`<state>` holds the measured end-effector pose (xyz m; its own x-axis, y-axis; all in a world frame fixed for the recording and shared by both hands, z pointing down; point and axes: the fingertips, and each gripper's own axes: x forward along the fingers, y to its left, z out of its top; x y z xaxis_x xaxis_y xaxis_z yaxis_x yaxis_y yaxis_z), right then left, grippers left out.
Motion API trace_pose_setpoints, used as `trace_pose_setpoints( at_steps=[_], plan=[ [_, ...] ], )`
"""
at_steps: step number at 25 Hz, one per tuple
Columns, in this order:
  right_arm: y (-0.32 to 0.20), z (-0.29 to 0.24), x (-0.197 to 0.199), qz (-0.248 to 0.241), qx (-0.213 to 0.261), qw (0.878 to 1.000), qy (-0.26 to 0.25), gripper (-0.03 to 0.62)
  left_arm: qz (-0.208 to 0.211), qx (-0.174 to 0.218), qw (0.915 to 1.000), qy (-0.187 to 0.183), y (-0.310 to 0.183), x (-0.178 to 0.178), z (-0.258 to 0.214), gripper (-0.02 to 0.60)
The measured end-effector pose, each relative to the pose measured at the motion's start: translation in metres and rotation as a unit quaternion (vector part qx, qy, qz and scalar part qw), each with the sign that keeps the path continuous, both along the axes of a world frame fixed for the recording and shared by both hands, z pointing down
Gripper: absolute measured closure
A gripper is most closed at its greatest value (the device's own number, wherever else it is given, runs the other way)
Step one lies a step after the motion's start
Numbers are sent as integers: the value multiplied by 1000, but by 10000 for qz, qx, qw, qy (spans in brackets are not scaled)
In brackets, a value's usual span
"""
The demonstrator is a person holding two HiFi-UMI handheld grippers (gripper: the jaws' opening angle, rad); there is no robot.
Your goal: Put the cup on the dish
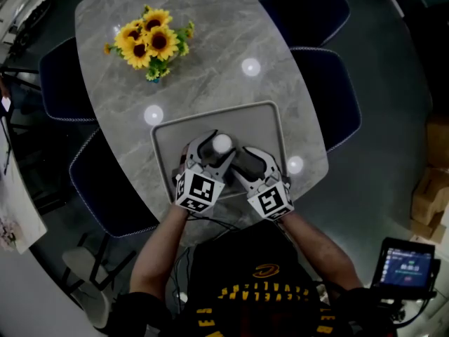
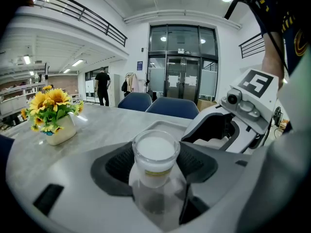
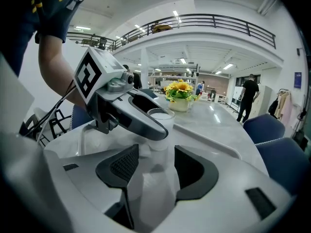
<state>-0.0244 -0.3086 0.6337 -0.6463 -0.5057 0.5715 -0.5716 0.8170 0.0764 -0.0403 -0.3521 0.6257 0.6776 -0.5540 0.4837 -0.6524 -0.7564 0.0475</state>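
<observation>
A clear glass cup point(image 1: 222, 144) with a white top stands upright between the jaws of my left gripper point(image 1: 210, 148), which is shut on it over the grey tray point(image 1: 263, 121). In the left gripper view the cup point(image 2: 155, 152) fills the gap of that gripper point(image 2: 155, 169). My right gripper point(image 1: 242, 161) sits close beside the left one. It is shut on a pale, see-through dish point(image 3: 154, 178) that runs forward between its jaws point(image 3: 156, 166) toward the cup point(image 3: 160, 118). Most of the dish is hidden in the head view.
A vase of sunflowers point(image 1: 149, 42) stands at the far left of the marble table point(image 1: 210, 62). Dark blue chairs point(image 1: 330, 90) ring the table. A small screen point(image 1: 407, 264) sits at the lower right. The tray's raised rim runs around both grippers.
</observation>
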Motion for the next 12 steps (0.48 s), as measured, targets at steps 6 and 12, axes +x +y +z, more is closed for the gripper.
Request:
trace_pose_setpoints(
  at_steps=[6,12],
  plan=[
    [1,1,2,68,-51,10000,-40,361,-57,10,9999,148,0,0,0,311],
    [2,2,4,57,-77,9999,-48,361,-113,16,9998,156,-1,1,2,311]
  ],
)
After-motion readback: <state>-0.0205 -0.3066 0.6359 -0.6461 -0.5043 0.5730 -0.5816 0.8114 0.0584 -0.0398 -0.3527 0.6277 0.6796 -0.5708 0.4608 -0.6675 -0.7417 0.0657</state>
